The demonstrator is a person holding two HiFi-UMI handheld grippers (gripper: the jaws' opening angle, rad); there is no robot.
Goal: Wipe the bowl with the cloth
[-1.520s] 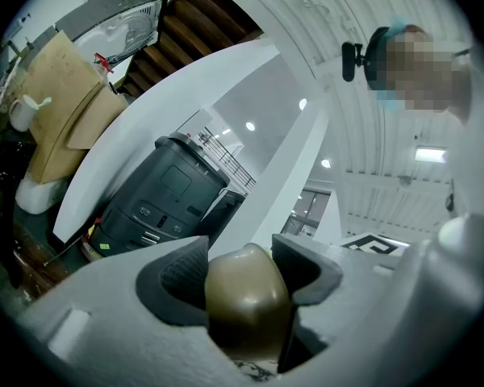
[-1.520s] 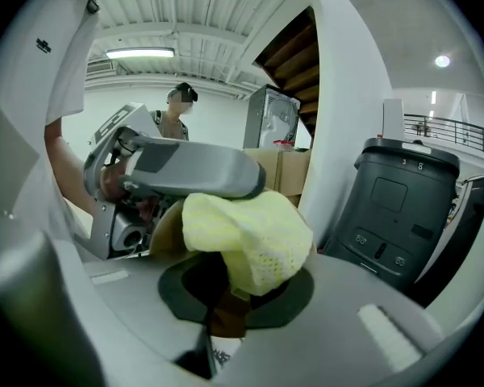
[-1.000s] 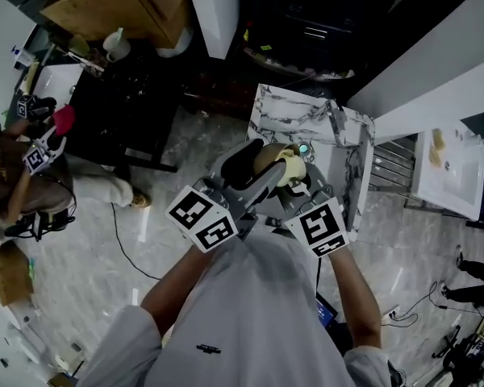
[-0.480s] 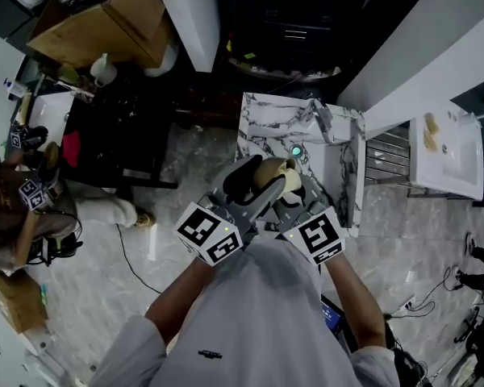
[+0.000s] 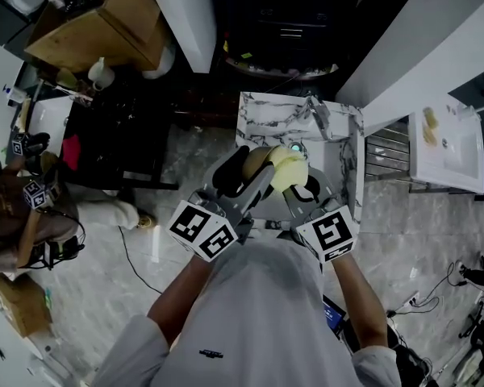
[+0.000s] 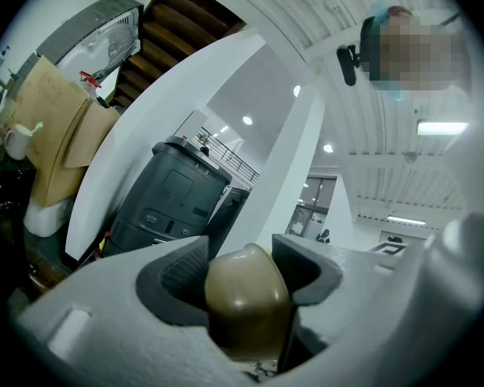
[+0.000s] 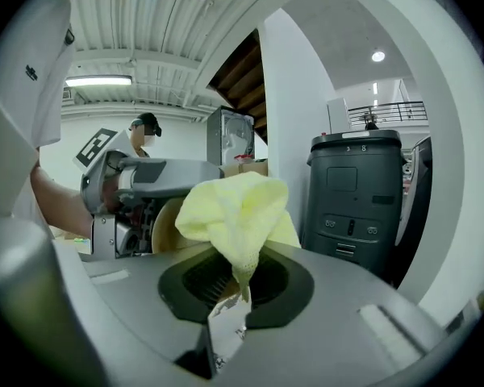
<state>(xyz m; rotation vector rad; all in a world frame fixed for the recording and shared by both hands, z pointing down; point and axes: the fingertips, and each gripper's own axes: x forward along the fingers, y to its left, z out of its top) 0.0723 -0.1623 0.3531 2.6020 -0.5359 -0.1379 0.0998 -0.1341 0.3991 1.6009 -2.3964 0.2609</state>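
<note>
A tan bowl [image 5: 256, 161] is held up above the small marble-topped table [image 5: 268, 114], its rim [image 6: 246, 297] pinched between the jaws of my left gripper [image 5: 246, 180], which is shut on it. My right gripper [image 5: 294, 185] is shut on a pale yellow cloth [image 5: 286, 168] that bunches above its jaws [image 7: 234, 216]. In the head view the cloth presses against the bowl's right side. The right gripper view shows the bowl [image 7: 165, 226] and the left gripper [image 7: 137, 188] just behind the cloth.
A dark grey bin [image 7: 363, 200] stands past a white column. A dark table [image 5: 121, 127] and a cardboard box [image 5: 105, 22] lie to the left. A second person [image 5: 24, 216] with marker cubes is at the far left. A white sink unit [image 5: 448, 147] is on the right.
The cloth has moved up and onto the bowl's right side, covering more of it. Both grippers have shifted slightly, with the right marker cube further right.
</note>
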